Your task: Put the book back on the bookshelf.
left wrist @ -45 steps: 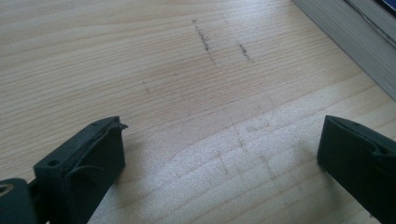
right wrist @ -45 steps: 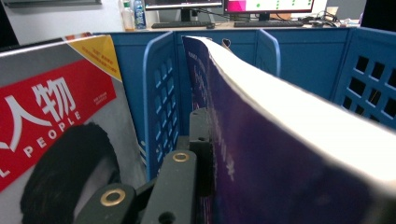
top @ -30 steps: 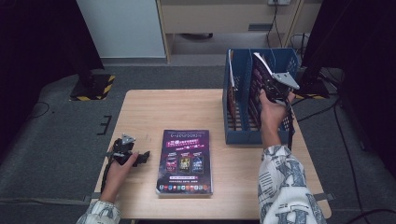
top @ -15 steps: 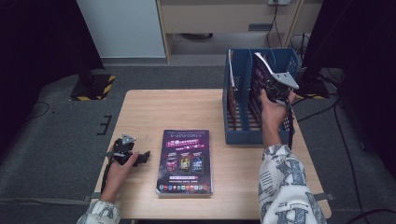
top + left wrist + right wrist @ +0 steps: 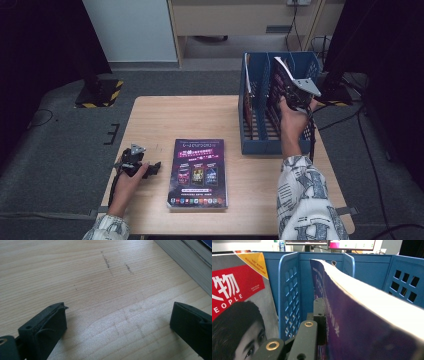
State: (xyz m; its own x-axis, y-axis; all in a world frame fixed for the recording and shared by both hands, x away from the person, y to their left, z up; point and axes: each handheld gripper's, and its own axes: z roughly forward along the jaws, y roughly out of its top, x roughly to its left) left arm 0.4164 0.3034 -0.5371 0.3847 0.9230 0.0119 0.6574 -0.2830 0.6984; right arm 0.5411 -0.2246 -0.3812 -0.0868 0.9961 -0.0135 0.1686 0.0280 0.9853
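Note:
A blue slotted file rack [image 5: 252, 142] stands at the table's right rear. My right gripper [image 5: 290, 92] is raised over it and shut on a purple-covered magazine [image 5: 362, 322], held upright between the rack's dividers [image 5: 288, 292]. One black jaw presses the cover's left face. Another magazine with a red and grey cover [image 5: 234, 302] stands in the slot to its left. A purple magazine [image 5: 198, 172] lies flat at the table's front centre. My left gripper [image 5: 152, 167] rests on the wood at the front left, open, with bare table between its fingers [image 5: 47, 325].
The wooden table [image 5: 185, 117] has free room across its middle and rear left. The flat magazine's page edge [image 5: 185, 262] lies close to the right of my left gripper. Dark floor surrounds the table; a cabinet [image 5: 240, 20] stands behind.

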